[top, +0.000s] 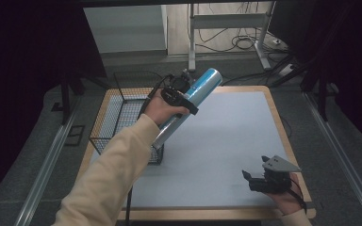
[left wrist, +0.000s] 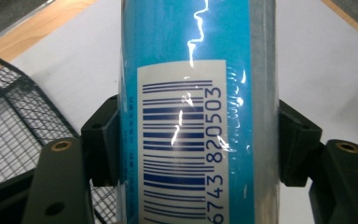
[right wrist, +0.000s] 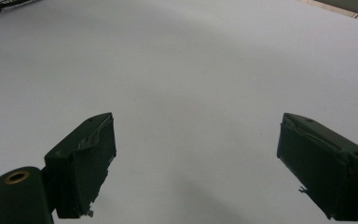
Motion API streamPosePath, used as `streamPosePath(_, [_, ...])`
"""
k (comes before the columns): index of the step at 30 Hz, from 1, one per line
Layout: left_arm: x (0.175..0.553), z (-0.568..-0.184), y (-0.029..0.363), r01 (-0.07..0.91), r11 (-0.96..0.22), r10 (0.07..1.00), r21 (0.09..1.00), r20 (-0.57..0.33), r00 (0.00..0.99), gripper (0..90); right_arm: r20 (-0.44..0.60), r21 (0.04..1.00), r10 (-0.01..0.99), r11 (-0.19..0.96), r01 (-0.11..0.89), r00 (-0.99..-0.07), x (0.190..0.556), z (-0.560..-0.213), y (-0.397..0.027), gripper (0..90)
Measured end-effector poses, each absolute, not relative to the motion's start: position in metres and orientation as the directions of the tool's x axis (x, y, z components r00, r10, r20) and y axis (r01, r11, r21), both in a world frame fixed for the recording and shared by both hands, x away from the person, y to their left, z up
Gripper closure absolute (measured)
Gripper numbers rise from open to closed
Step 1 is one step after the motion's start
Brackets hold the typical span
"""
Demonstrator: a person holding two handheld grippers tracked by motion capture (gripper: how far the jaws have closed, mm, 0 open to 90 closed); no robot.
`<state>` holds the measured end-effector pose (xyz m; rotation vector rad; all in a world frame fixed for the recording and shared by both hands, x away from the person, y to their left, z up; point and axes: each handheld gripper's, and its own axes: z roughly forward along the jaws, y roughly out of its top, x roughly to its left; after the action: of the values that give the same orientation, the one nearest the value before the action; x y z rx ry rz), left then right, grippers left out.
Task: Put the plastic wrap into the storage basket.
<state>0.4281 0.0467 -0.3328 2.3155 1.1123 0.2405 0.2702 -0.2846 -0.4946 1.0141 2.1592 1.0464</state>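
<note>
At a white-topped table, we see the left gripper clamped on a blue canister, held in the air and tilted, its far end pointing toward 1 o'clock over the table's far-left part. A black wire basket stands at 9 o'clock of the canister, hard by the table's left edge; the canister's lower end hangs just above the basket's near right corner, whether touching we cannot tell. The person's cream sleeve crosses the near-left corner from 7 o'clock.

The left gripper view gives us what the high view cannot: a white barcode label on the canister's blue wrap, both black pads pressed flat to its sides, and the basket's mesh at 8 o'clock below.

The right gripper rests low at the table's near-right corner, near the wooden rim, its jaws standing wide apart with nothing between them. The right gripper view shows us those two pads over bare white surface, with a sliver of the basket at 11 o'clock, well apart.

From the basket's right side to the right rim, the white surface lies open between the two grippers. Beyond the far edge we see grey floor, a metal frame's legs and loose cables.
</note>
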Motion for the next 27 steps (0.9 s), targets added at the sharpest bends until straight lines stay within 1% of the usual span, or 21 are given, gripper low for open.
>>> streamPosePath(5, [0.431, -0.33, 0.055, 0.669, -0.484, 0.776, 0.564, -0.077, 0.626, 31.3, -0.136, 0.818, 0.805, 0.42, 0.392, -0.578, 0.27, -0.495, -0.284, 11.8])
streamPosePath(6, [0.431, -0.329, 0.06, 0.669, -0.467, 0.784, 0.578, -0.08, 0.616, 31.3, -0.135, 0.819, 0.805, 0.419, 0.392, -0.577, 0.27, -0.495, -0.284, 11.8])
streamPosePath(16, [0.437, -0.327, 0.086, 0.695, -0.427, 0.813, 0.579, -0.091, 0.575, 31.3, -0.134, 0.819, 0.806, 0.418, 0.394, -0.577, 0.27, -0.495, -0.284, 11.8])
streamPosePath(27, [0.445, -0.324, 0.112, 0.716, -0.389, 0.847, 0.579, -0.081, 0.526, 31.3, -0.135, 0.817, 0.806, 0.419, 0.395, -0.576, 0.27, -0.495, -0.283, 11.8])
